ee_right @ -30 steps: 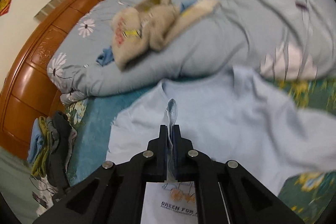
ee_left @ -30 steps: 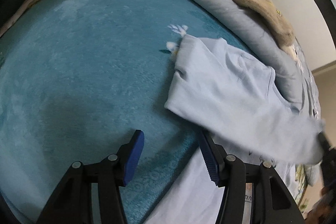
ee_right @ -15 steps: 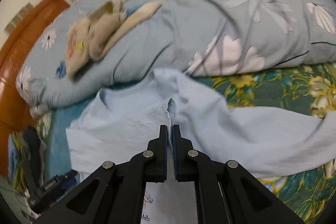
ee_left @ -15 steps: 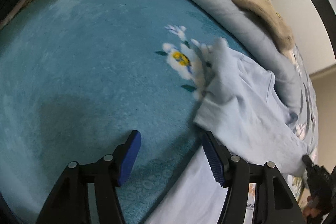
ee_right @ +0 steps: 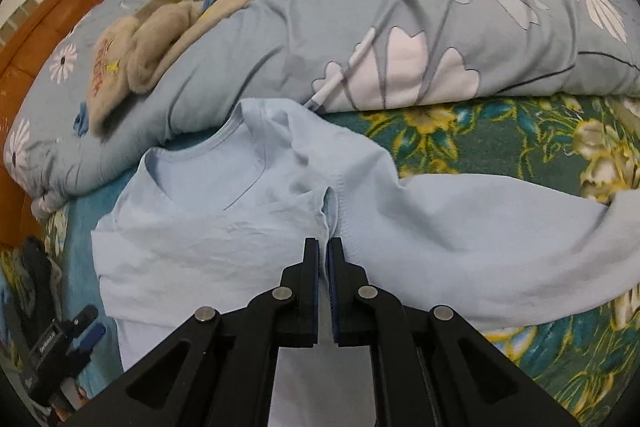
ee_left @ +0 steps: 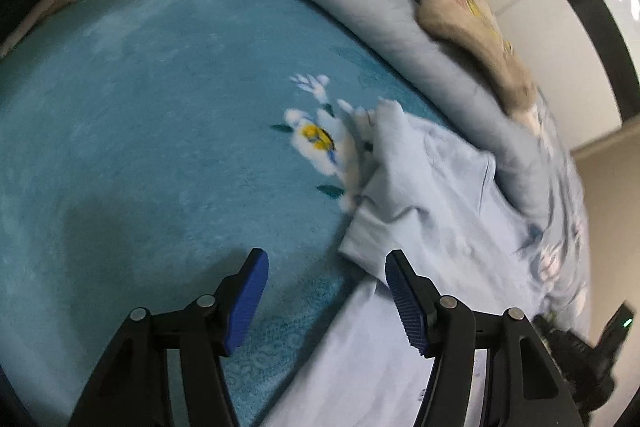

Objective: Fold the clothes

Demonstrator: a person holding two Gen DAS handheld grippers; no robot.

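Sleeve, a second ago draped across shirt body, now pulled off to right, lying over floral blanket. Pale blue shirt (ee_right: pixel 208 243) spread on bed, collar toward grey flowered duvet (ee_right: pixel 400 19). Right gripper (ee_right: pixel 324 247) closed tight, pinching fold of shirt fabric near armpit seam. Left gripper (ee_left: pixel 324 291) jaws have just been opening, nothing between them, above teal blanket (ee_left: pixel 160 107) beside shirt edge. Beige plush garment (ee_right: pixel 136 43) on duvet.

Open bed to one side, bedding banked behind

Bare teal blanket (ee_left: pixel 160 115) lies clear beside the pale blue shirt (ee_right: pixel 224 239); the rolled grey duvet (ee_right: pixel 400 39), with a beige garment (ee_right: pixel 136 55) on it, blocks the far edge.
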